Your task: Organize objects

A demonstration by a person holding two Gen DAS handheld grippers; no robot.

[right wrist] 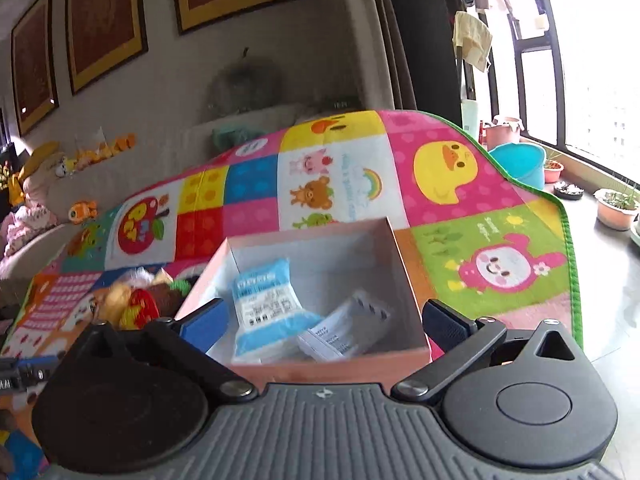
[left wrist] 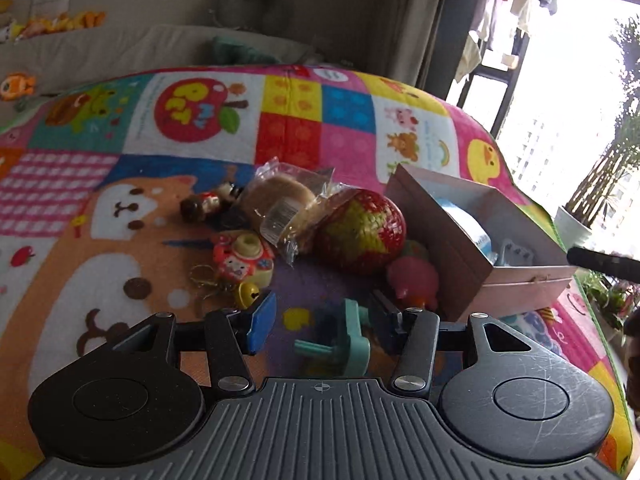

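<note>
On a colourful play mat [left wrist: 100, 184] lie a red-and-yellow strawberry ball [left wrist: 360, 230], wrapped bread [left wrist: 280, 204], a pink pig toy [left wrist: 412, 280], a pink camera keychain with a bell [left wrist: 240, 260], small dolls [left wrist: 204, 204] and a teal plastic toy [left wrist: 344, 344]. A pink cardboard box [left wrist: 472, 268] stands to the right. My left gripper [left wrist: 320, 320] is open, its jaws either side of the teal toy. My right gripper [right wrist: 324, 324] is open over the box [right wrist: 328, 368], which holds a blue-white packet [right wrist: 264, 304] and a white packet [right wrist: 348, 332].
A sofa with plush toys [right wrist: 36, 184] lies beyond the mat. Framed pictures [right wrist: 104, 20] hang on the wall. Plant pots [right wrist: 616, 204] and a blue tub [right wrist: 520, 164] line the window side. The mat's green edge [right wrist: 568, 240] ends at bare floor.
</note>
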